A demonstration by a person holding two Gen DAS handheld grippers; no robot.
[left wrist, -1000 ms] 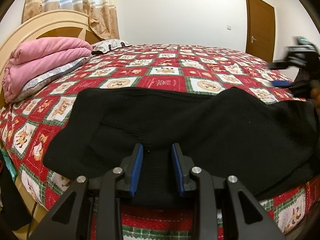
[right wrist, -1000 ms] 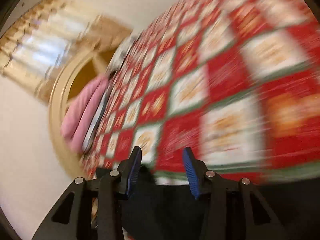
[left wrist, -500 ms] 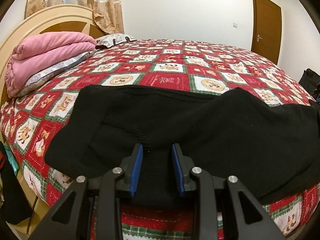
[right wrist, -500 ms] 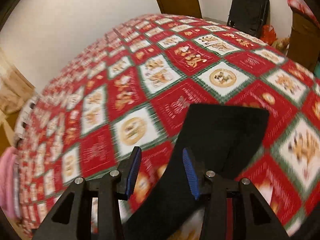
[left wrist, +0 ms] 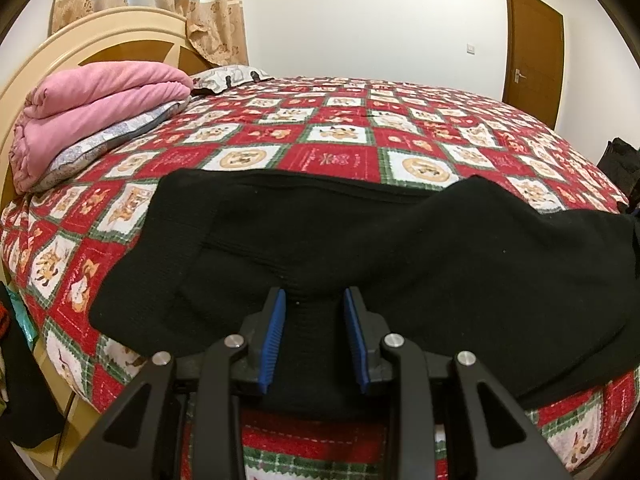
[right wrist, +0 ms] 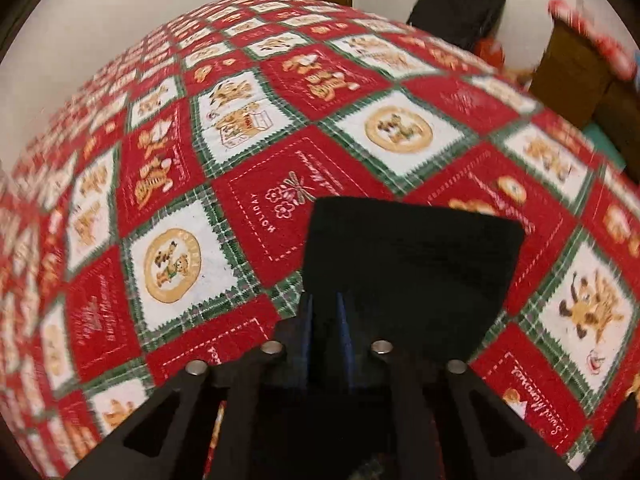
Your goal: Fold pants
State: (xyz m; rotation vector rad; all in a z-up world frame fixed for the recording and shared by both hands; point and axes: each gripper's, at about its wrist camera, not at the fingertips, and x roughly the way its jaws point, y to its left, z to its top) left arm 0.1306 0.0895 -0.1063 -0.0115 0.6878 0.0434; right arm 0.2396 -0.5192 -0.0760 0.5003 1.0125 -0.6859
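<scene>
Black pants (left wrist: 360, 248) lie spread across the near side of a bed with a red, white and green patchwork cover (left wrist: 340, 148). My left gripper (left wrist: 314, 312) is partly open, its blue pads on either side of the pants' near edge, with fabric between them. In the right wrist view the cuff end of a pant leg (right wrist: 416, 256) lies flat on the cover. My right gripper (right wrist: 325, 312) has closed to a narrow gap around the left edge of this leg, with black fabric between its pads.
A folded pink blanket (left wrist: 100, 100) sits on pillows by the wooden headboard (left wrist: 100, 44) at the left. A brown door (left wrist: 534, 64) is at the far right. A black bag (right wrist: 460, 4) and boxes (right wrist: 580, 68) stand beyond the bed's foot.
My right gripper swung from facing the headboard to the pant leg's cuff end, moved down onto it and closed on the fabric. My left gripper stayed in place.
</scene>
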